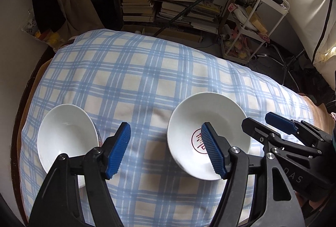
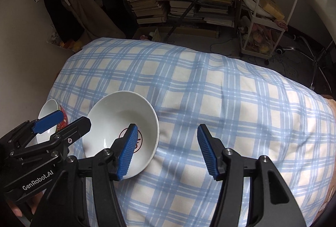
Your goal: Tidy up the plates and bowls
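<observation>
Left bowl [image 1: 67,136] sits on the checked cloth [image 1: 134,80] near its left edge; its outer wall shows a red pattern in the right wrist view. Left gripper [image 1: 166,149] hangs over the bare cloth between the bowls, jaws apart, nothing between them. Marked bowl [image 1: 208,134], with a red seal on its floor, stands well apart to the right. Right gripper [image 2: 167,150] is beside it, jaws apart and empty, left pad over that bowl's rim.

Judgement: stacking appears to be next. Straddle one rim wall, pad inside and pad outside, close firmly, lift level; glazed ware may slip.

Legible writing: "GenRobot.AI" on the left gripper body; "DAS" on the right gripper body. The seal characters are not readable.
</observation>
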Tool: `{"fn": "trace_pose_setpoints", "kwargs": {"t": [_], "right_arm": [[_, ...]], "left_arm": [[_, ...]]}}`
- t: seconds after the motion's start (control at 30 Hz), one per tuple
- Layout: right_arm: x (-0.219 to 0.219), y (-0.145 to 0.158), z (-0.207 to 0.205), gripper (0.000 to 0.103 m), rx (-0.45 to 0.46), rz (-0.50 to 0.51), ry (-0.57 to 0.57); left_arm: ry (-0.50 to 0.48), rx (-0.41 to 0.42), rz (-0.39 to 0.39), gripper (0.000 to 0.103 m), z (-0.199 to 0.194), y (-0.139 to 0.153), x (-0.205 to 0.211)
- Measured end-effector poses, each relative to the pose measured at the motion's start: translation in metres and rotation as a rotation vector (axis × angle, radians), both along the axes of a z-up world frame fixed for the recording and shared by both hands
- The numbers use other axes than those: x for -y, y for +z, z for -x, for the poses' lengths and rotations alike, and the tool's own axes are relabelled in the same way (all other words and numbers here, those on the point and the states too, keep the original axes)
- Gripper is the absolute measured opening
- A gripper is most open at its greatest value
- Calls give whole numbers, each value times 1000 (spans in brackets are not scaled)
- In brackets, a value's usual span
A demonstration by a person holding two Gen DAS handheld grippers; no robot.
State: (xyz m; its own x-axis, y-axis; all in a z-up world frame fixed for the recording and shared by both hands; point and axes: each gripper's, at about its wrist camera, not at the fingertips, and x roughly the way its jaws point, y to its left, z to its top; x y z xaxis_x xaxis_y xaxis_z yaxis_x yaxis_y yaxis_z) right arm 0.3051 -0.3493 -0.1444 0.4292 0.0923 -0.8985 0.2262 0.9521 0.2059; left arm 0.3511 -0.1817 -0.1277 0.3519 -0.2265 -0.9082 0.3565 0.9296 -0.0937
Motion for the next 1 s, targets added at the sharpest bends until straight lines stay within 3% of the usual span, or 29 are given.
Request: {"fn": "trace_pose_setpoints", "kwargs": {"t": [0.1, 0.17, 0.3, 0.43, 0.63, 0.77, 0.87, 1.0], "right_arm": [[3, -1, 1, 62, 28, -25, -22], [3, -4, -1, 61, 26, -43, -17], [-1, -17, -7, 38, -29, -23, -6], [2, -31, -8, 28, -64, -74, -37], [-2, -39, -6, 12, -48, -76, -4], [-3, -39, -4, 11, -27, -119, 17], [-7, -38, -2, 8, -35, -101, 28], [-6, -35, 7, 6, -48, -104, 4]], "left_arm": [[-1, -25, -2, 64, -4, -5, 0], [-6, -42, 0, 49, -8, -9, 2], [-6, -66, -3, 37, -9, -18, 3], [-14, -109, -12, 22, -7, -31, 6], [4, -133, 5, 16, -9, -39, 8], [20, -110, 4, 9, -5, -43, 9], [2, -70, -10, 9, 2, -40, 12], [-7, -77, 21, 6, 9, -32, 8]]}}
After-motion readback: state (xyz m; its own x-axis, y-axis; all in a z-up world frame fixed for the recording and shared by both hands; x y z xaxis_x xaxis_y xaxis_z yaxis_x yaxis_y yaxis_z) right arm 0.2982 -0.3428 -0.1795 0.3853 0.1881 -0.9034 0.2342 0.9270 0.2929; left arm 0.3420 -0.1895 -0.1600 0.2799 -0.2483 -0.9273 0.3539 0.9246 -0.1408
